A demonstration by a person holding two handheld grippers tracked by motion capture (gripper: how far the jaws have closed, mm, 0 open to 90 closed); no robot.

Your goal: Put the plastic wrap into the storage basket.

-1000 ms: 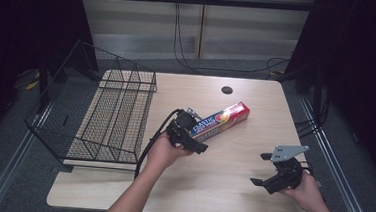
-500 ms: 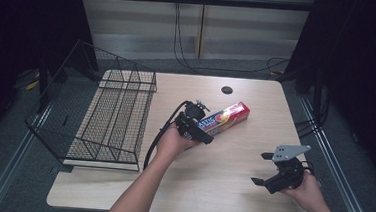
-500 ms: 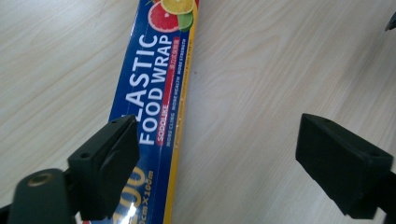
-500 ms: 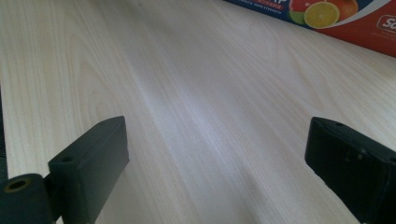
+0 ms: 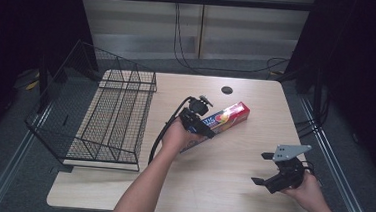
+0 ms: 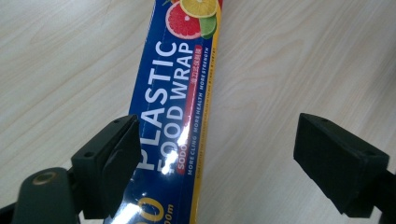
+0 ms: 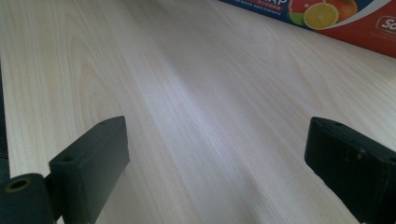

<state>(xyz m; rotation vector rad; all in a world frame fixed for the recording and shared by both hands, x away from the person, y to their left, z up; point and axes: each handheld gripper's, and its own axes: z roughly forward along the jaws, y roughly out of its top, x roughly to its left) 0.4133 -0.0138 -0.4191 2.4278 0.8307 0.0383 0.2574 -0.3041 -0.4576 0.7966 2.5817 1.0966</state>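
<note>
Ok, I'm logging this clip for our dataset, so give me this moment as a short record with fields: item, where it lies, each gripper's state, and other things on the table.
item: plastic wrap box
place: lying flat on the table, right of the wire basket
left gripper: over the box, jaws apart and just been closing, box between them, right pad clear of it
right gripper: open, nothing between the jaws, near the table's front right
other: dark round hole near the far edge

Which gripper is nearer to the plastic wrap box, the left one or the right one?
Left. The left gripper is over the box, with open jaws, one overlapping the box's edge. The right gripper is apart from it, near the table's front right corner.
</note>
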